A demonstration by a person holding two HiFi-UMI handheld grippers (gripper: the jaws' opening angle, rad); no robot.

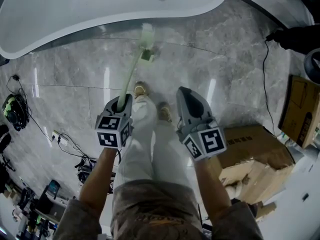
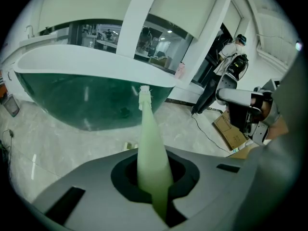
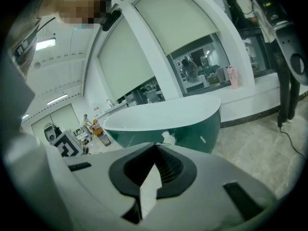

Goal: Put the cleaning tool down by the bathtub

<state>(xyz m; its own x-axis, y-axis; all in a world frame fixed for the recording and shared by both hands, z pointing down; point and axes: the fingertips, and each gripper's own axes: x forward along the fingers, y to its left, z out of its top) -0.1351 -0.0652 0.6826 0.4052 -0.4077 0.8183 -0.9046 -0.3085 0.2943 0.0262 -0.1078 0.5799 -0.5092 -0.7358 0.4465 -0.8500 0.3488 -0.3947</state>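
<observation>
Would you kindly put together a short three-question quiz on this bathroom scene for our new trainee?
1. Which claw grips the green brush? A) left claw B) right claw C) neither
2. True or false: the cardboard boxes stand on the person's left.
3. In a word or two: what colour is the bathtub on its outside?

Key: 1 is A; it is shut on the handle. 2 is false; they stand on the person's right. 3 is dark green.
</observation>
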